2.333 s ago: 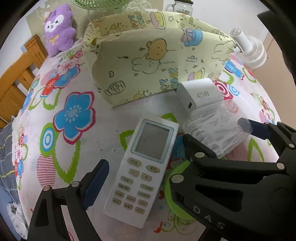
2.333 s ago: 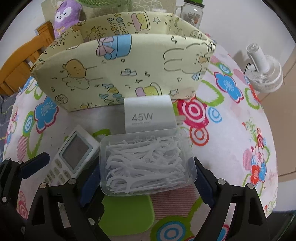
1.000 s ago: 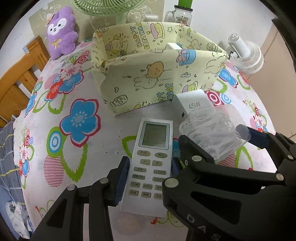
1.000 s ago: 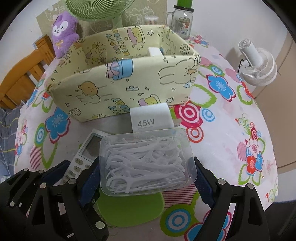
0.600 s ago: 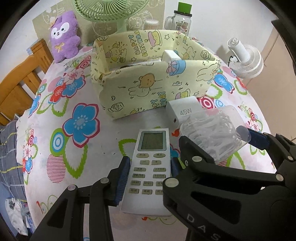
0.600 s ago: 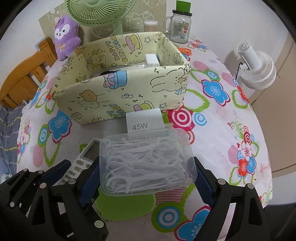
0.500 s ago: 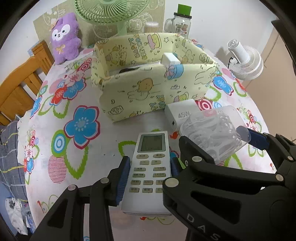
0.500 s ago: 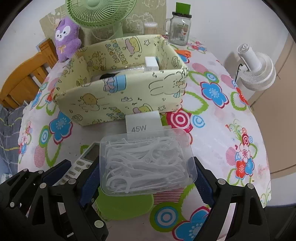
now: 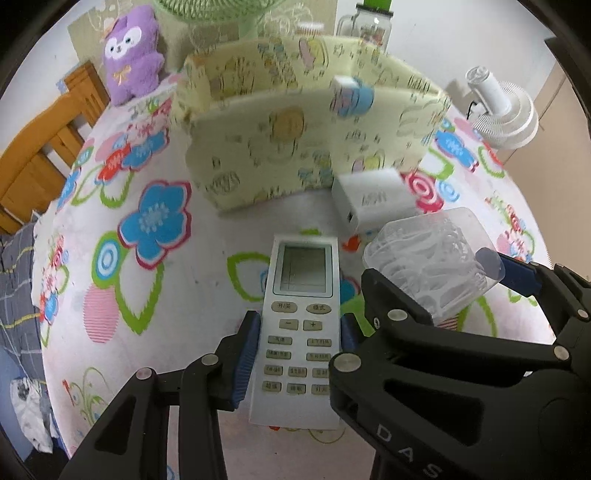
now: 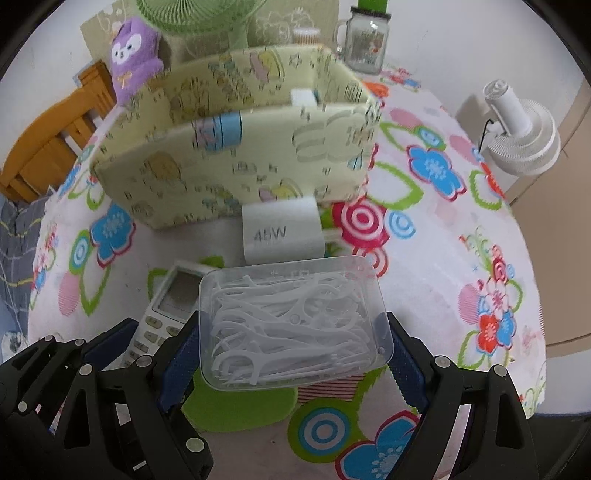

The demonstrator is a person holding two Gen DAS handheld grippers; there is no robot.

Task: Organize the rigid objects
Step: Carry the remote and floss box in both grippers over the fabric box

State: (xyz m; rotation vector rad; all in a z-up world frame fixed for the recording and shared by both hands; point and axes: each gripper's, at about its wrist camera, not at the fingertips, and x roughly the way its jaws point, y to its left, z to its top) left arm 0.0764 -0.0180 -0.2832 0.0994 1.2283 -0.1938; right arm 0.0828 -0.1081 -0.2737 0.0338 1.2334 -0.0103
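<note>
My left gripper (image 9: 297, 343) is shut on a white remote control (image 9: 301, 306) and holds it above the flowered tablecloth; the remote also shows in the right wrist view (image 10: 162, 314). My right gripper (image 10: 291, 343) is shut on a clear box of floss picks (image 10: 291, 321), also lifted; that box shows in the left wrist view (image 9: 432, 266). A white 45W charger (image 10: 280, 230) lies on the table in front of the yellow cartoon-print fabric bin (image 10: 236, 162). A white block (image 10: 303, 98) sits inside the bin.
A purple plush (image 10: 135, 55), a green fan (image 10: 199, 14) and a glass jar (image 10: 365, 40) stand behind the bin. A small white fan (image 10: 521, 136) is at the right. A wooden chair (image 9: 40, 144) stands at the left table edge.
Both grippers have risen and drawn back with their objects, and the left one closed on the remote. The bin and charger look smaller and farther.
</note>
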